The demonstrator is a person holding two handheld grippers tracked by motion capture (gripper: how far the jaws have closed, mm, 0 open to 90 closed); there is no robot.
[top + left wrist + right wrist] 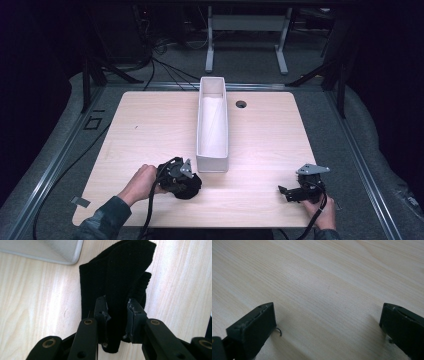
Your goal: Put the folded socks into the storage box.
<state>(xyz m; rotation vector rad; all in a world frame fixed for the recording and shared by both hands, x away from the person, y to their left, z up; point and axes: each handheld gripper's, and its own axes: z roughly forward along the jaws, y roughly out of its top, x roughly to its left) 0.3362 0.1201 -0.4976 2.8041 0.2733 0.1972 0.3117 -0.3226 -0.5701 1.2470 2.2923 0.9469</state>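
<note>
A black folded sock (117, 280) lies on the light wood table (150, 130), just in front of the near end of a long white bin (212, 117). My left gripper (117, 308) is shut on the sock, its two pads pinching the fabric from both sides. In the high view the left gripper (186, 180) sits at the sock (190, 186) near the front left of the bin. My right gripper (283, 192) rests low near the table's front right, held by a hand. In the right gripper view its jaws stand wide apart over bare wood, and the right gripper (327, 317) holds nothing.
The white bin runs lengthwise down the table's middle toward the far edge. A round cable hole (241, 104) lies right of it near the back. Cables (150, 210) trail off the front edge. A table frame (247, 30) stands on the floor beyond.
</note>
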